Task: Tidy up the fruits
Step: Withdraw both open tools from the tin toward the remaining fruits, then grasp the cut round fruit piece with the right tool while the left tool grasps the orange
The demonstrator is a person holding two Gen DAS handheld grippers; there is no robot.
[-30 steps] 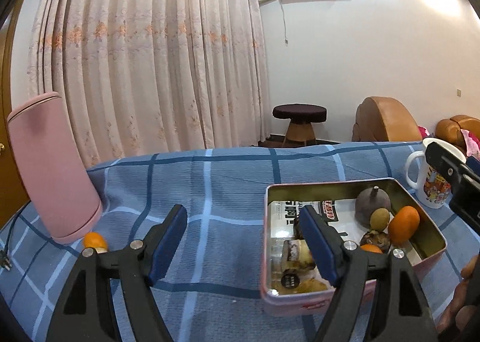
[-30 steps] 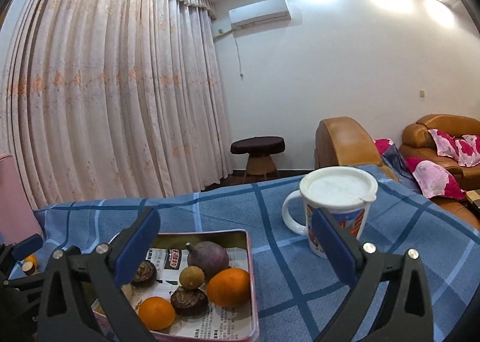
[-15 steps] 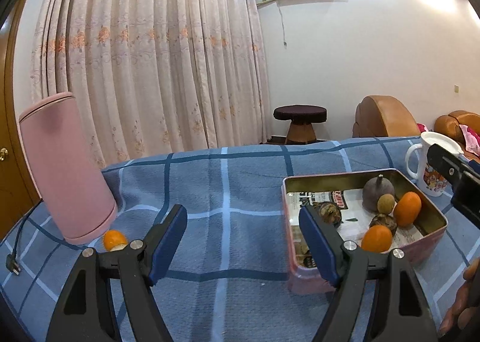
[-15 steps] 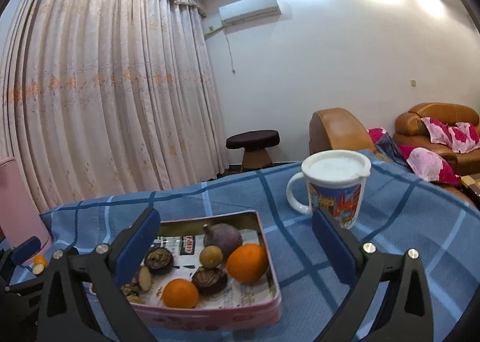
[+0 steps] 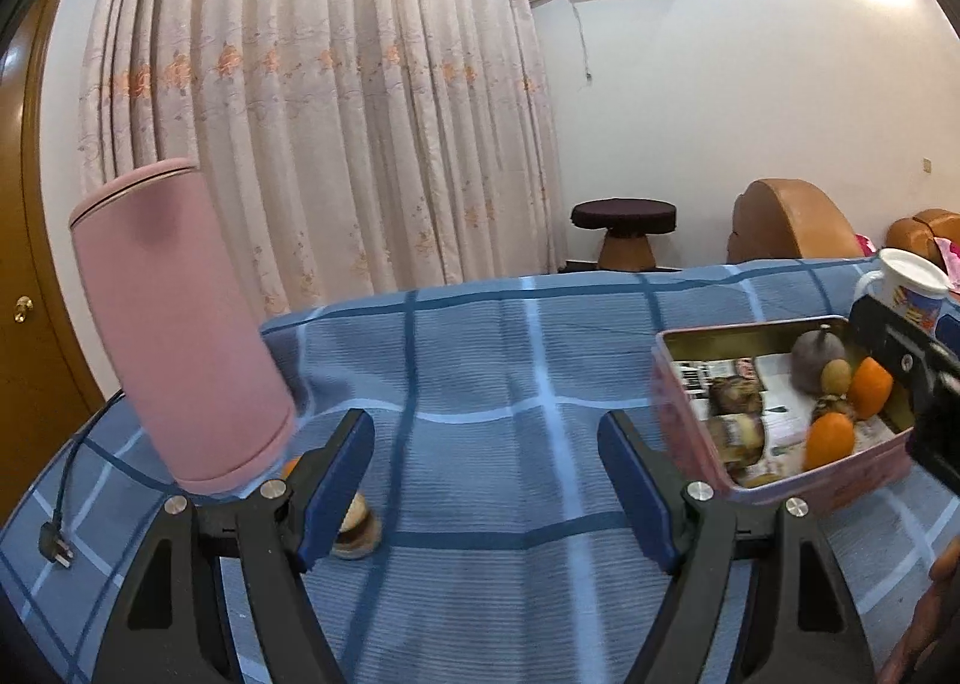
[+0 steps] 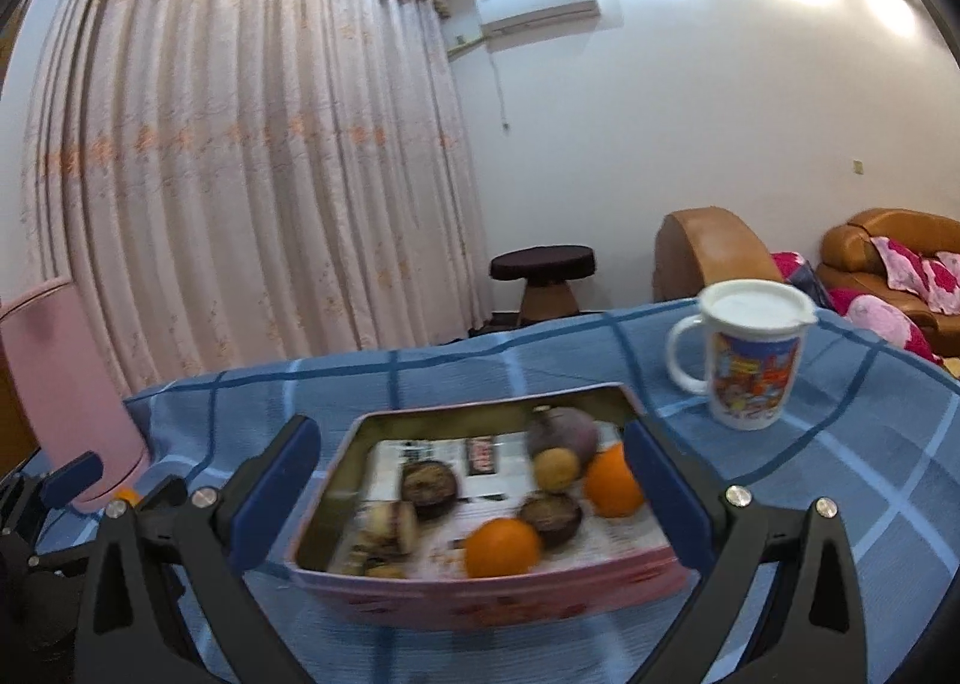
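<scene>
A pink tin [image 6: 480, 594] lined with printed paper holds two oranges [image 6: 501, 546], a purple fruit [image 6: 564, 429], a small green-brown fruit [image 6: 555, 468] and dark brown pieces. It lies just ahead of my right gripper [image 6: 471, 495], which is open and touches nothing. My left gripper [image 5: 486, 486] is open over bare blue checked cloth, with the tin [image 5: 780, 495] to its right. By its left finger lie a small orange fruit [image 5: 290, 467] and a brown round piece [image 5: 360, 528], both partly hidden.
A tall pink cylinder [image 5: 180, 324] stands at the table's left, a black plug and cable [image 5: 57, 540] beside it. A lidded white printed mug [image 6: 750, 354] stands right of the tin. Curtains, a stool and brown sofas lie beyond the table.
Both grippers have shifted left. In the left view the tin slid to the right, and the pink cylinder and a brown piece came nearer. In the right view the tin now sits centred.
</scene>
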